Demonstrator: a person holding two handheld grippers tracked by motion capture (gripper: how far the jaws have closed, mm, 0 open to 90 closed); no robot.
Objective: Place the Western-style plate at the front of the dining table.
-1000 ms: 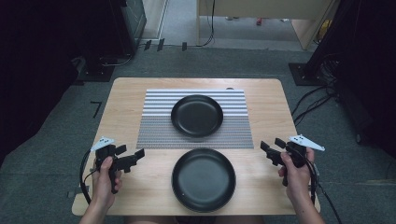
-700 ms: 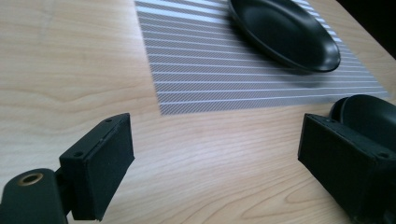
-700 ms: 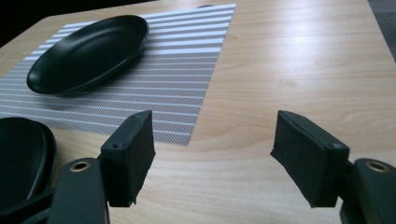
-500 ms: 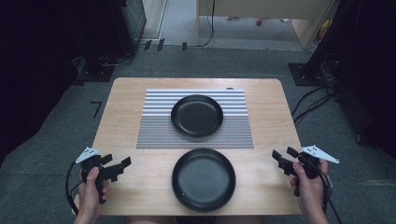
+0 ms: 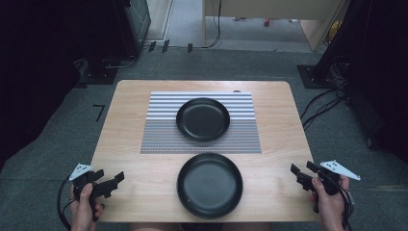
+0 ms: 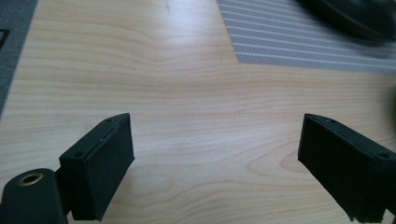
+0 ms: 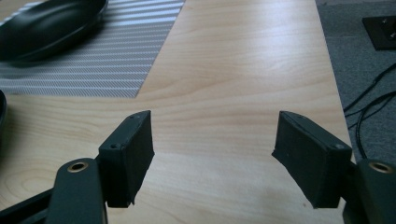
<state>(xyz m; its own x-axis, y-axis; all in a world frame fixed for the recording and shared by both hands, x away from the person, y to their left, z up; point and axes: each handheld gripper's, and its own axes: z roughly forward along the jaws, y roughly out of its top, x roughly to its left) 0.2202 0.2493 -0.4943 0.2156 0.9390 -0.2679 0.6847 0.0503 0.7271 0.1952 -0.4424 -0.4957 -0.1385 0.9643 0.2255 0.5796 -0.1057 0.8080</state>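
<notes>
Overhead looks down; claw cameras skim table [image 5: 134, 144].

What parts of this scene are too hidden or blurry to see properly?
- Far plate: in the left gripper view it is blurred and cut off by the top edge.
- Near plate: in the right gripper view, just a sliver at the left edge.
- Small dark thing at the mat's far edge: too small in the high view.

a lab-like recording space: wooden table [image 5: 130, 144] on grey carpet [image 5: 48, 154], loose cables [image 5: 327, 103], dark equipment racks [image 5: 130, 24]

Black plates [image 5: 210, 184], grey-white striped mat [image 5: 161, 126], pale wood table [image 5: 127, 120].
</notes>
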